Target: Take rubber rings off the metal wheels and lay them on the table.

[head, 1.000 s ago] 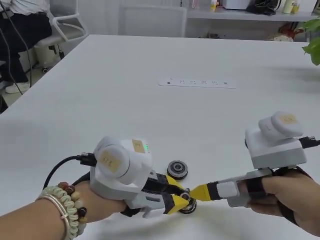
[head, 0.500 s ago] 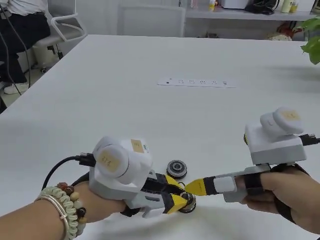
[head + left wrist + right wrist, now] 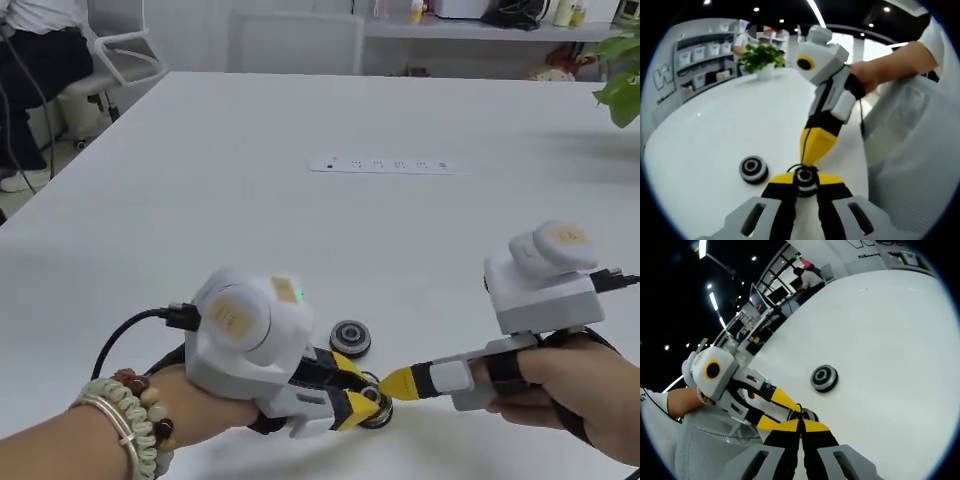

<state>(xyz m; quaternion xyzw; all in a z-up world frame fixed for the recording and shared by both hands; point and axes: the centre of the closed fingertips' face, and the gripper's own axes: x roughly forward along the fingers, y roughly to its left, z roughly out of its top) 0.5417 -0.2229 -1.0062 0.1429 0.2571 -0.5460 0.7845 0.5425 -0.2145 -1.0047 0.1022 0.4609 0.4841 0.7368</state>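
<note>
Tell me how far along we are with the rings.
Nothing looks finished yet. In hand: the left gripper is shut on one wheel, and the right gripper pinches its rubber ring at the rim. Left: that ring, then the second wheel, ring on, lying on the table.

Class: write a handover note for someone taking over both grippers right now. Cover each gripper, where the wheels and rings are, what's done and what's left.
Left gripper: shut on a wheel, low at the near edge of the table.
Right gripper: shut, apparently pinching that wheel's rubber ring, partly pulled off.
Second wheel: lies on the table just beyond, ring apparently still on.
Done: no ring laid down yet.
Left: pull this ring free, lay it down, then strip the second wheel.
</note>
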